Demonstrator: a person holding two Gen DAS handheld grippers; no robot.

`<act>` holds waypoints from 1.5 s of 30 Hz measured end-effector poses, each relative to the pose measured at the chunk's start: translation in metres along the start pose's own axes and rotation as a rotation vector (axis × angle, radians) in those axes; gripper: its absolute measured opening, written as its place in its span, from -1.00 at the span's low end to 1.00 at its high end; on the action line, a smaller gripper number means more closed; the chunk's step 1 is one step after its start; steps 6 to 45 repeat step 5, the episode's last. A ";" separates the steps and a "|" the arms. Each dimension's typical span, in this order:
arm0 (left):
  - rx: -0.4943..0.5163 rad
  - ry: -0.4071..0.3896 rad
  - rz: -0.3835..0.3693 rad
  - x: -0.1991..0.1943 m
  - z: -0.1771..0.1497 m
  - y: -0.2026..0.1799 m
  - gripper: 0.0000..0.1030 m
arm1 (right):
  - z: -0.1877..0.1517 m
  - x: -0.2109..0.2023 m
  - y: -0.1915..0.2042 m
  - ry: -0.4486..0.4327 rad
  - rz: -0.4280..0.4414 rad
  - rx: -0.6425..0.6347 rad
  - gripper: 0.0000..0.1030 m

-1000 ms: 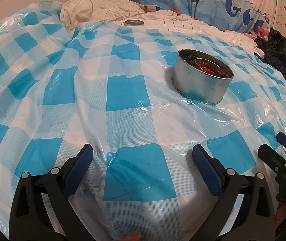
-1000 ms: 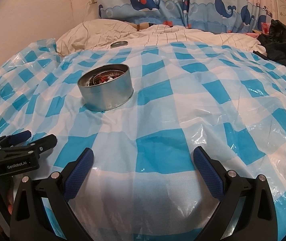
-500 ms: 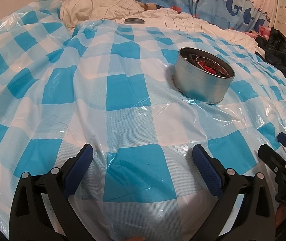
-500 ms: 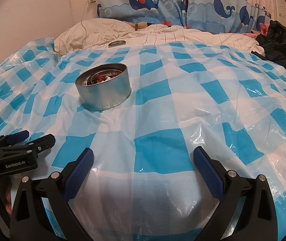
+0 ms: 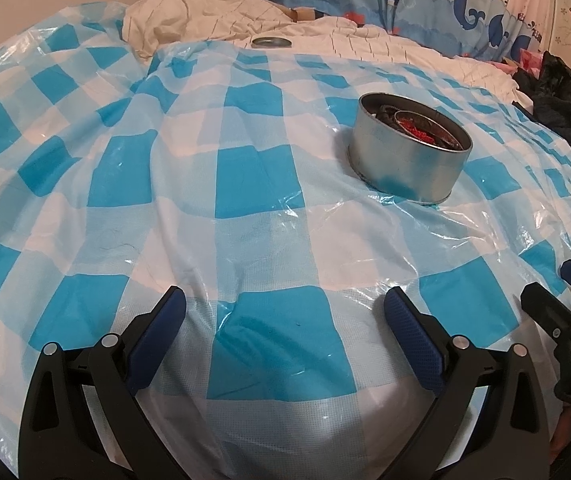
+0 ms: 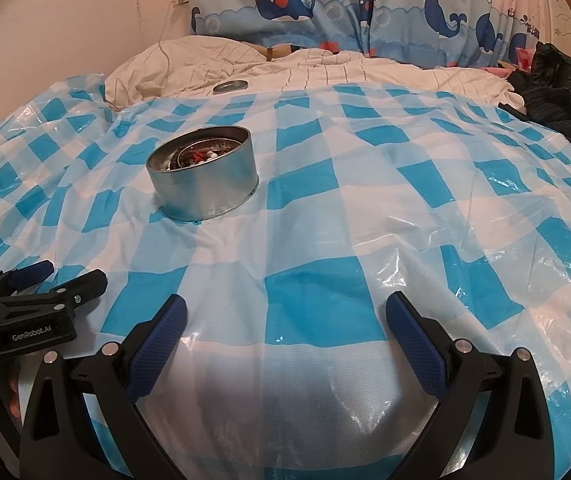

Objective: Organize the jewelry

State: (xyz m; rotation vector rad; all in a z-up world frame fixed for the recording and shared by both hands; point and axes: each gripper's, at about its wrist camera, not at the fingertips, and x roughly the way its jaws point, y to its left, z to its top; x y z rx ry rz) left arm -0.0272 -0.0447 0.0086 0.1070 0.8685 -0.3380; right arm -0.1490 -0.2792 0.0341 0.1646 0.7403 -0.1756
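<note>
1. We are holding the left tool (image 5: 285, 312) and the right tool (image 6: 285, 312) low over the blue-checked plastic sheet (image 5: 253, 176) on the bed, both with fingers spread wide and gripping nothing.
2. We are seeing the jewelry (image 6: 201, 154) lying inside one open round tin (image 6: 205, 172), which is standing upright on the sheet, well ahead of both tools. Red and white beads and dark pieces are showing; we cannot count the pieces.
3. We are counting one lid (image 6: 230, 86), lying flat on the white quilt (image 6: 365, 72) beyond the sheet, well apart from the tin.
4. We are finding no loose jewelry on the sheet.
5. We are judging that this scene fits two stages: pieces waiting in the tin to be taken out and sorted, or pieces already gathered in with only the lid off. The pictures are not settling which.
6. Either way, we are judging that any reach is going forward, towards the tin or the lid.
</note>
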 end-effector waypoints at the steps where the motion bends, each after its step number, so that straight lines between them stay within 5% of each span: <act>1: 0.002 0.003 0.002 0.001 0.001 0.000 0.85 | 0.000 0.000 0.000 0.000 -0.002 0.000 0.85; 45: 0.006 0.009 0.009 0.002 0.003 -0.001 0.85 | 0.000 0.000 0.000 0.001 -0.006 -0.001 0.85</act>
